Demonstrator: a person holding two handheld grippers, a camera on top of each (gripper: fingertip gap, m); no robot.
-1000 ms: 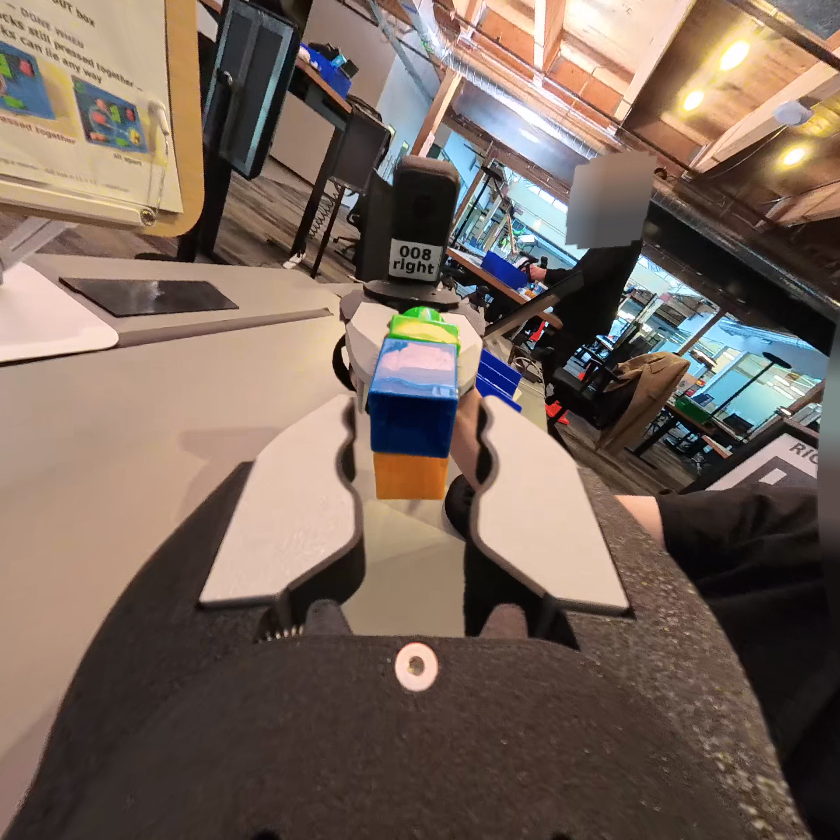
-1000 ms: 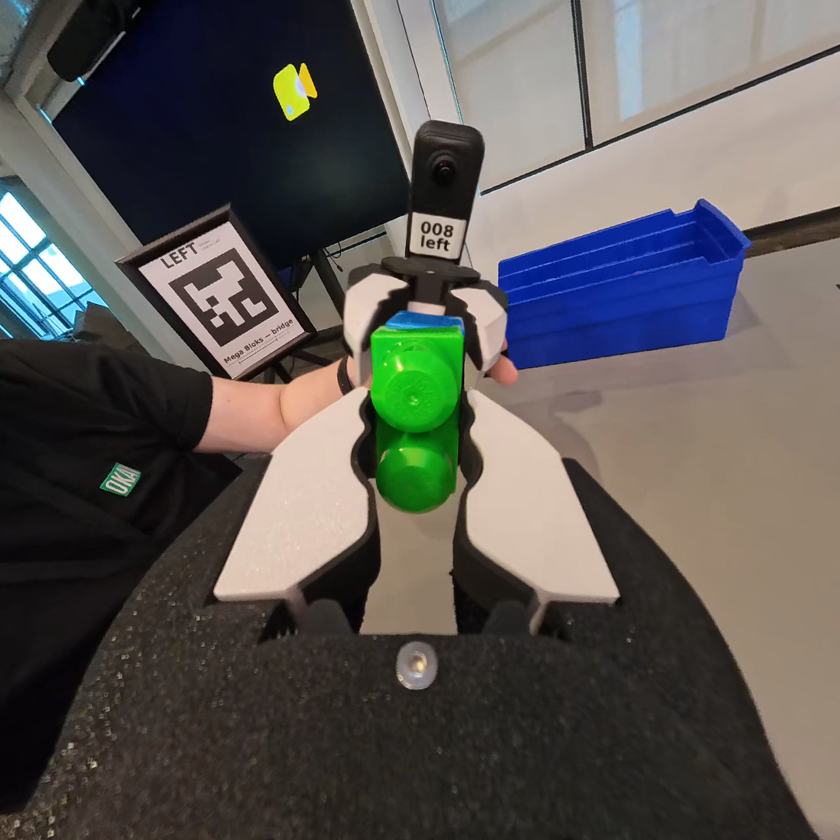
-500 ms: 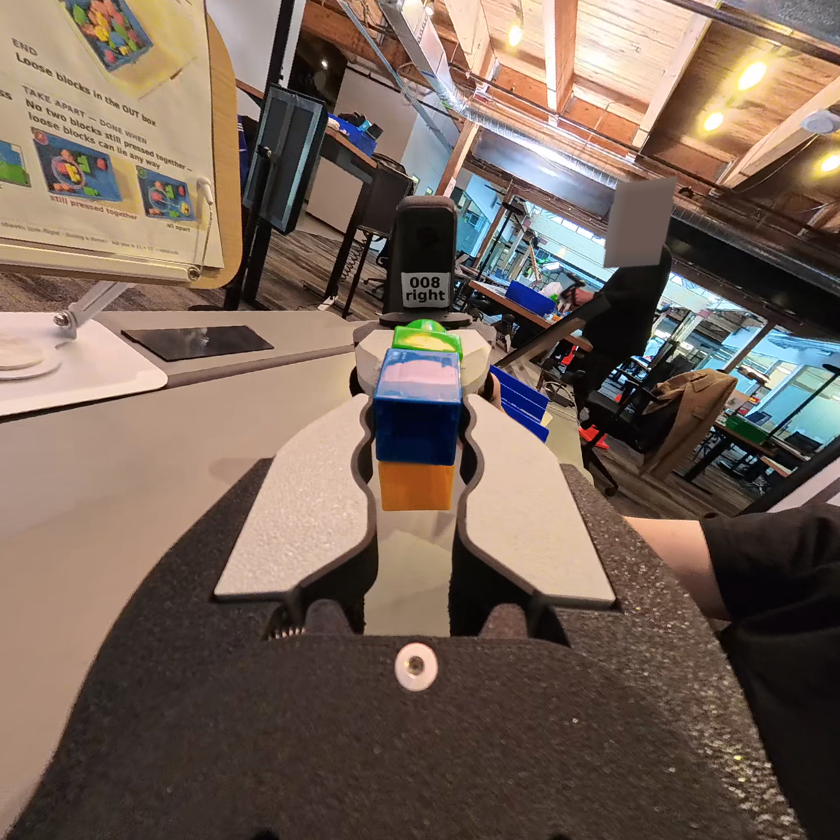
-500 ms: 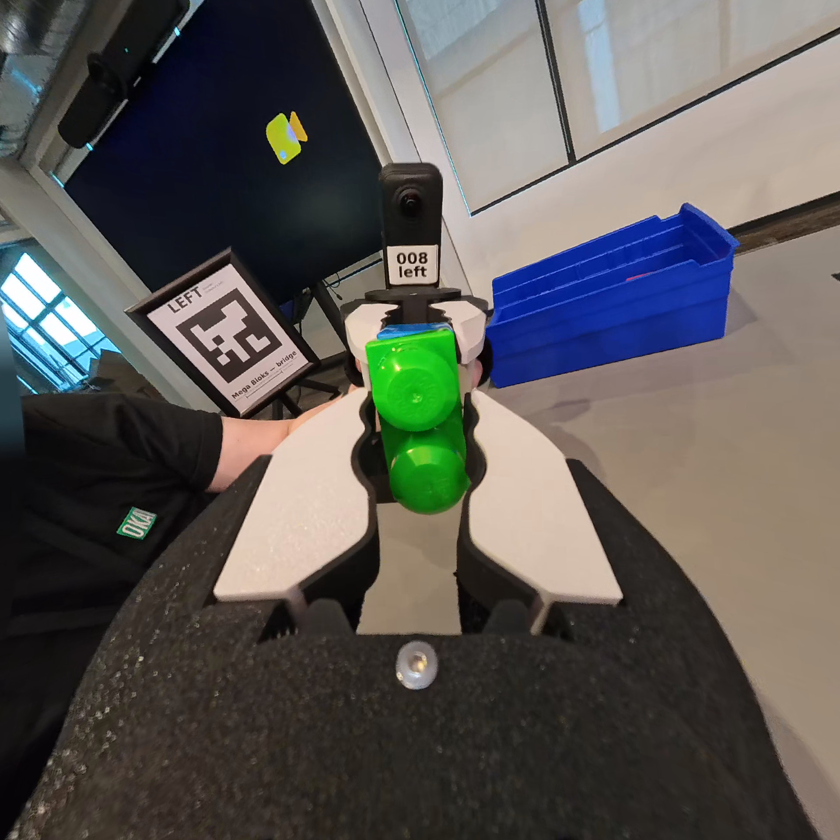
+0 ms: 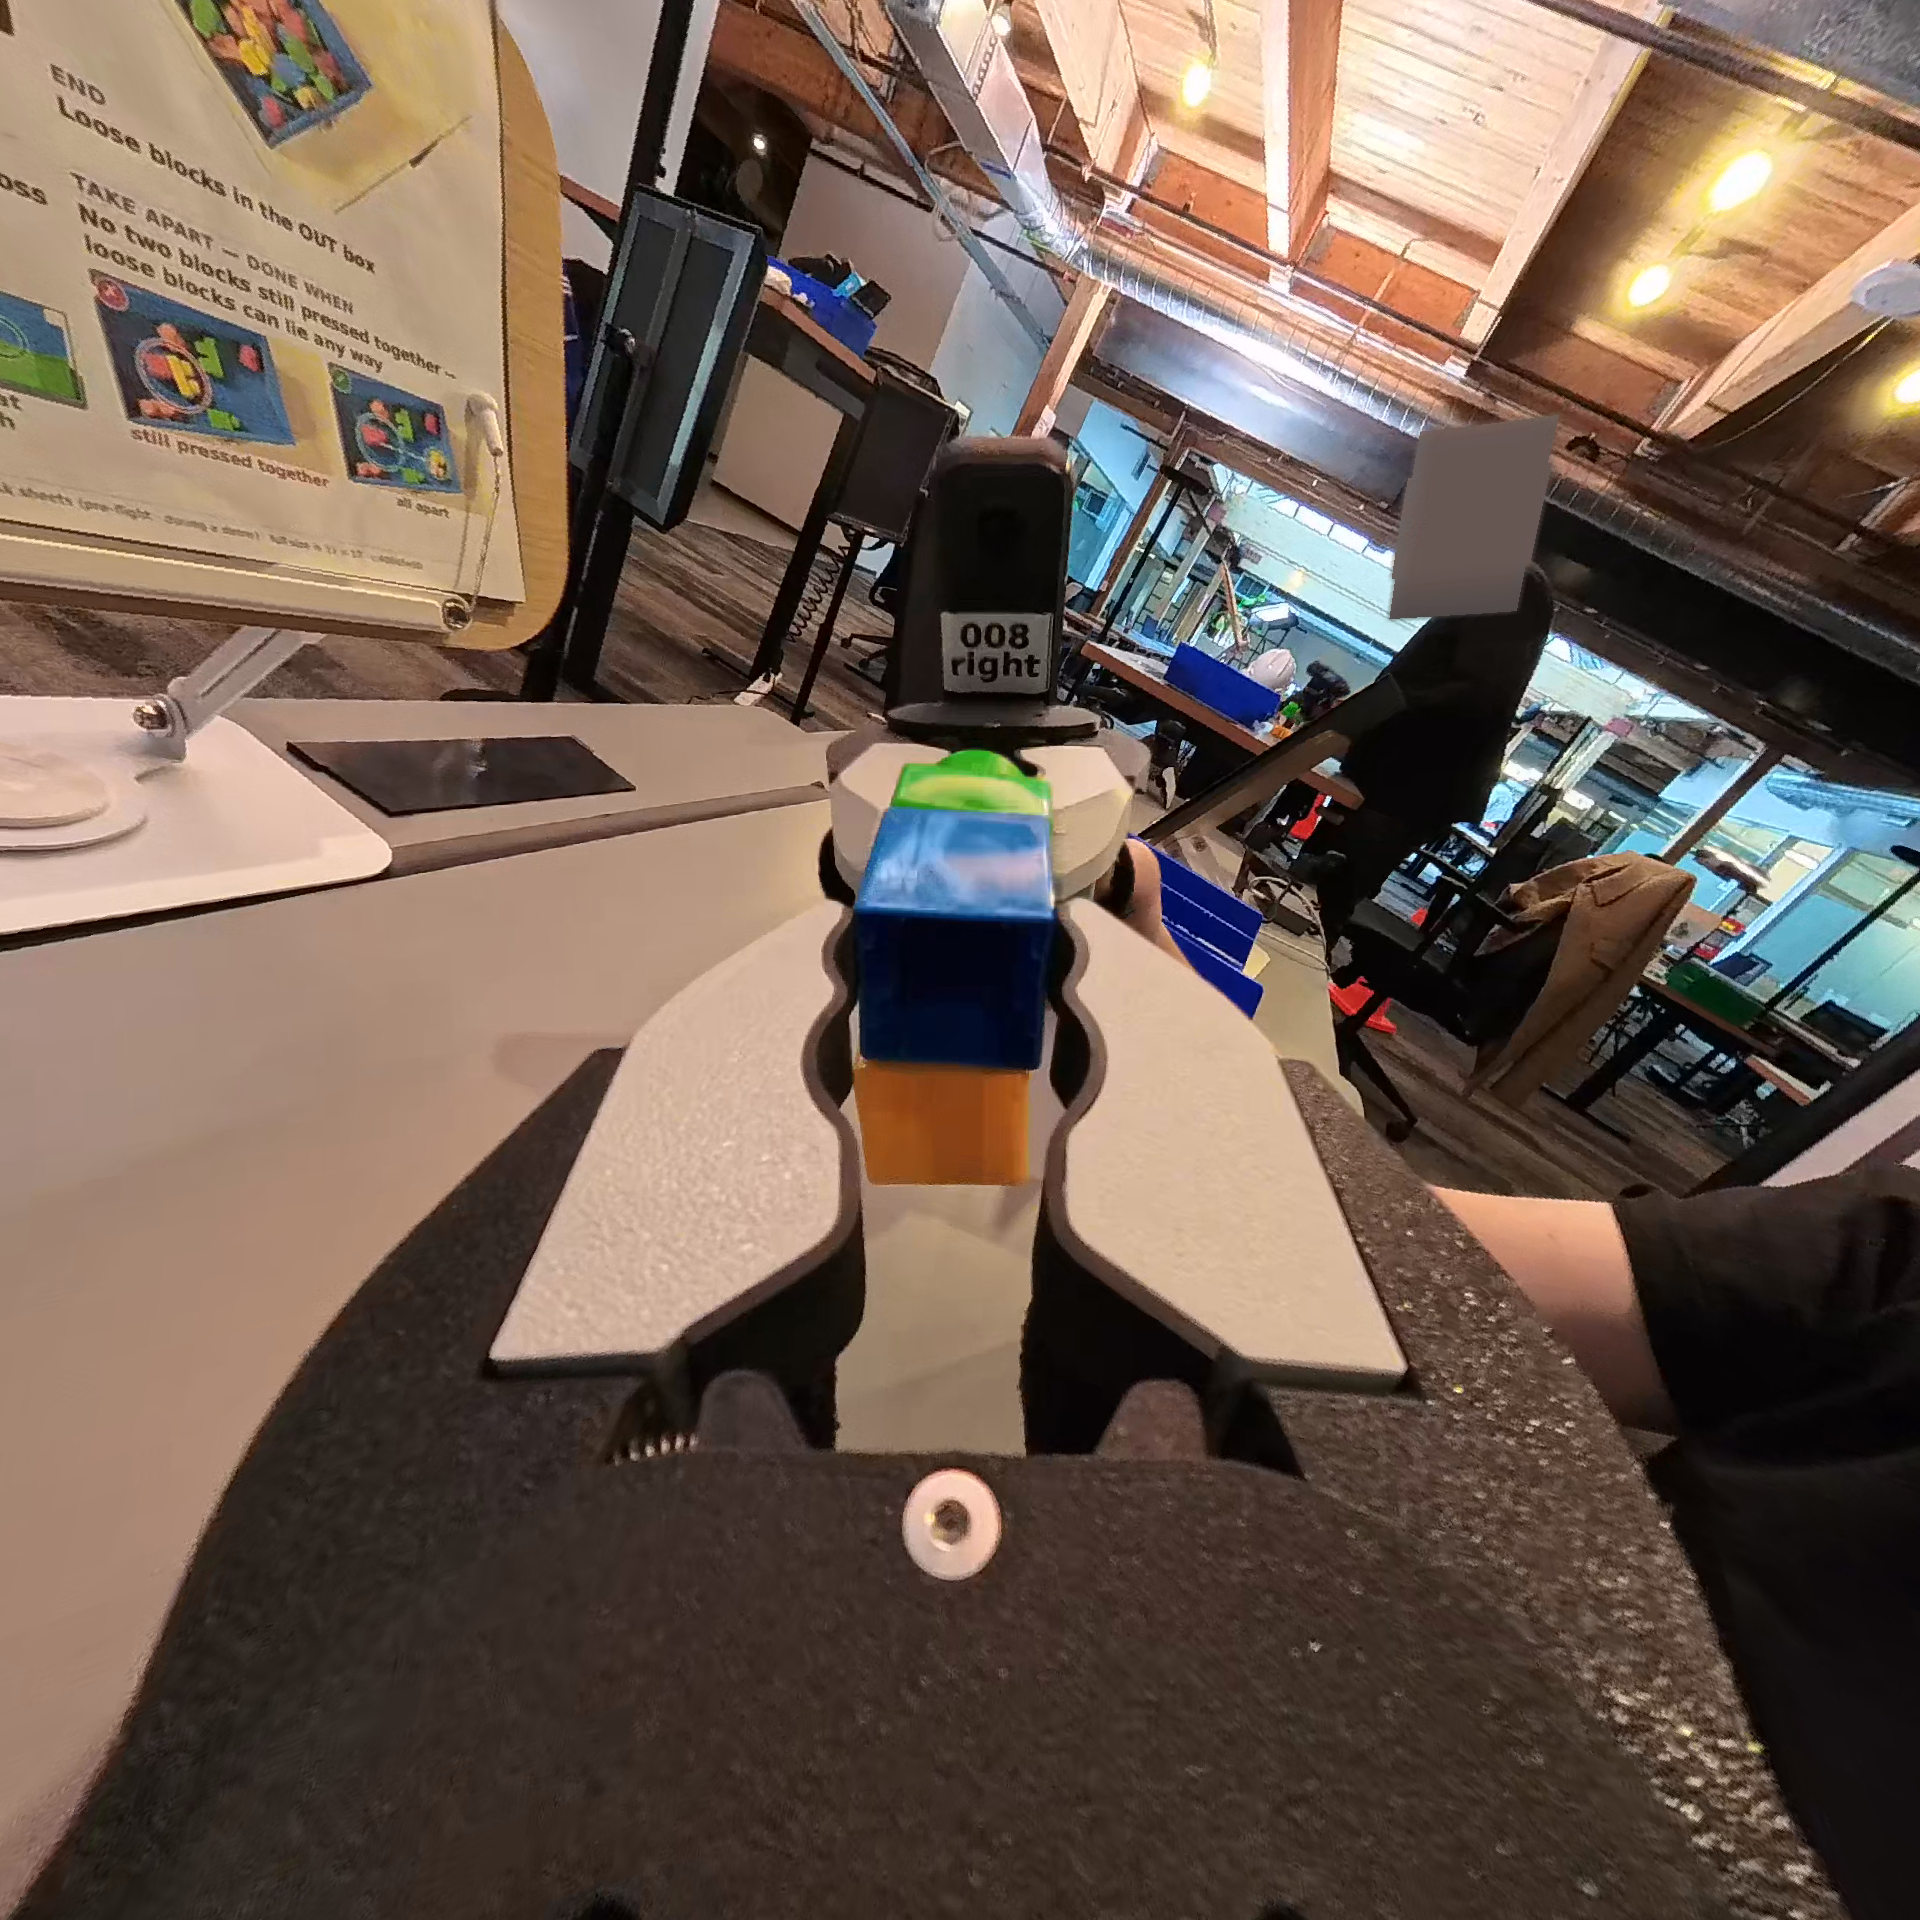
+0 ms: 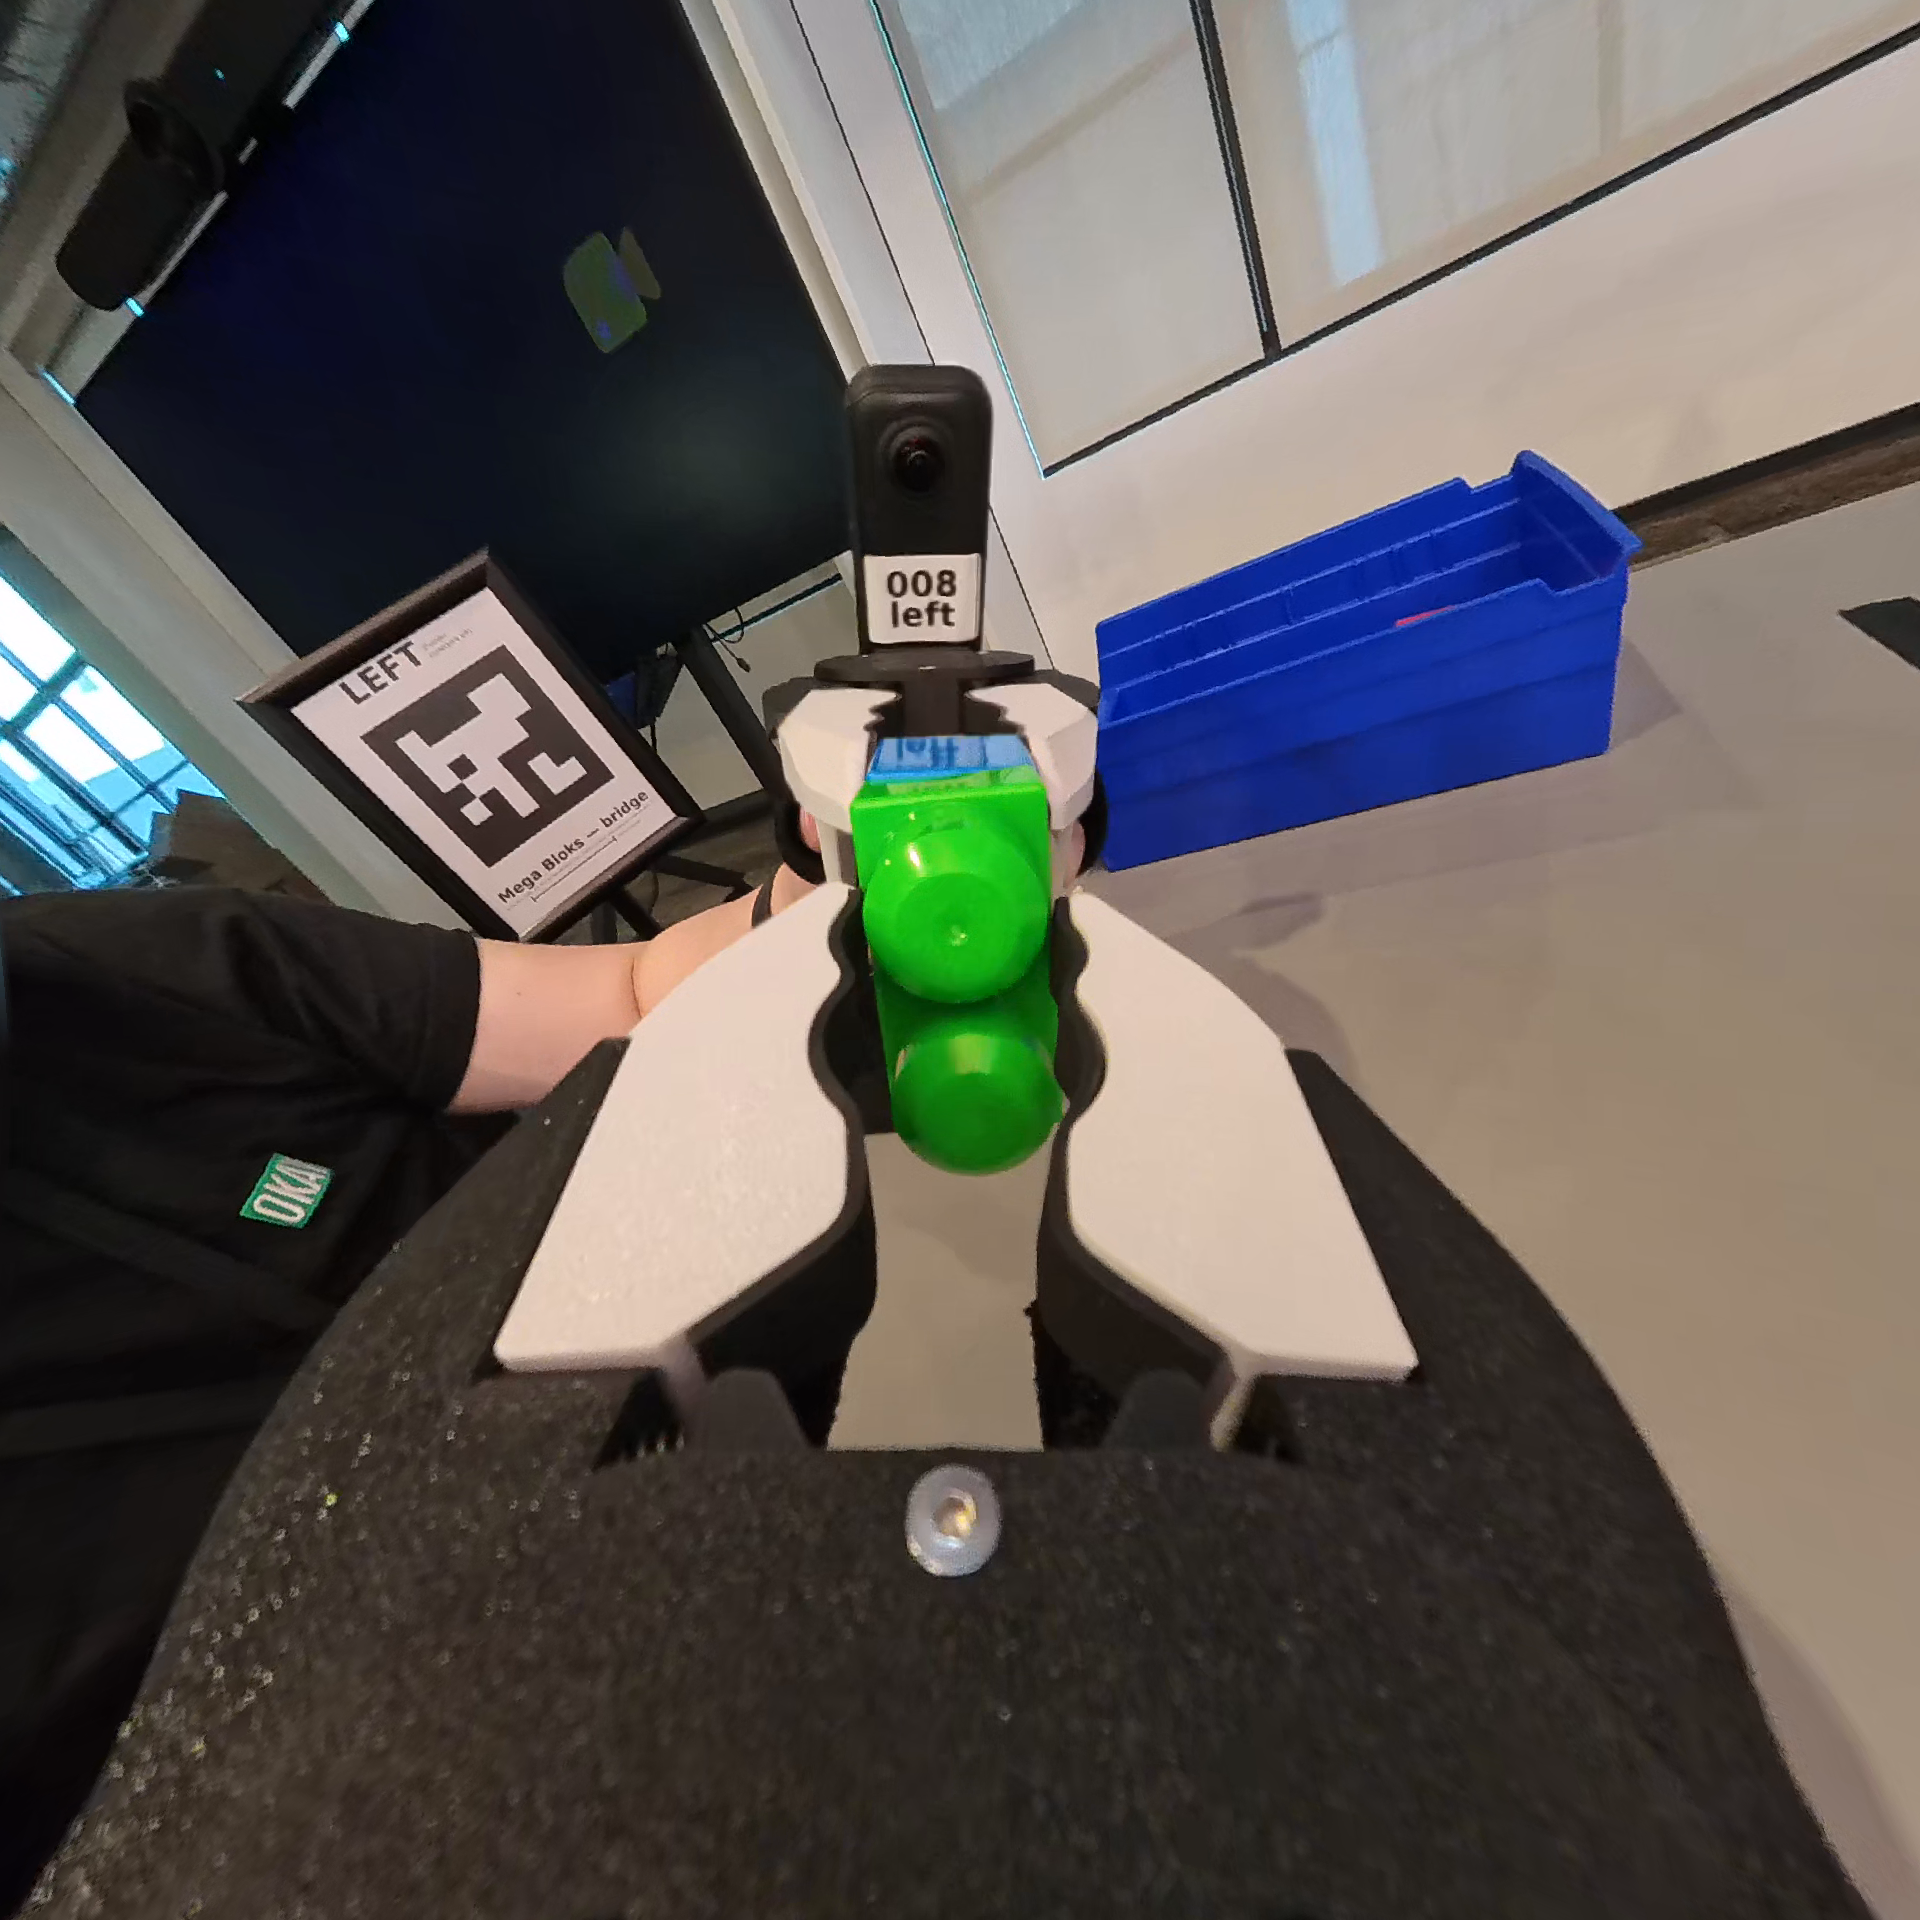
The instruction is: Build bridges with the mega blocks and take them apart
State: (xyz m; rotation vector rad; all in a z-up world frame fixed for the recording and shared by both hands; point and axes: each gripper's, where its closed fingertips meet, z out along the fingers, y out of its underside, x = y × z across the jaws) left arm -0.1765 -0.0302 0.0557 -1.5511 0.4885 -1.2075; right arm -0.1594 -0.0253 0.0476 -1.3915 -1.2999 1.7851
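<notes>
My left gripper (image 5: pixel 951 935) is shut on a blue block (image 5: pixel 951 977) with an orange block (image 5: pixel 940 1127) joined under it, held above the grey table (image 5: pixel 312 1091). A green two-stud block (image 5: pixel 971 795) sits against the blue block's far side. My right gripper (image 6: pixel 951 925) is shut on that green block (image 6: pixel 956 935), studs facing its camera. The blue block (image 6: pixel 940 756) shows just behind it. The two grippers face each other, tip to tip. The orange block is hidden in the right wrist view.
A blue bin (image 6: pixel 1371 675) stands on the table at the back right and also shows in the left wrist view (image 5: pixel 1195 914). An instruction board (image 5: pixel 260 312) on a white base (image 5: pixel 156 831), a black mat (image 5: pixel 457 769), a framed marker sign (image 6: pixel 488 758) and a distant person (image 5: pixel 1444 727) are in view.
My left gripper's fingers have closed onto the blue block. Both grippers have tilted and shifted slightly while still facing each other.
</notes>
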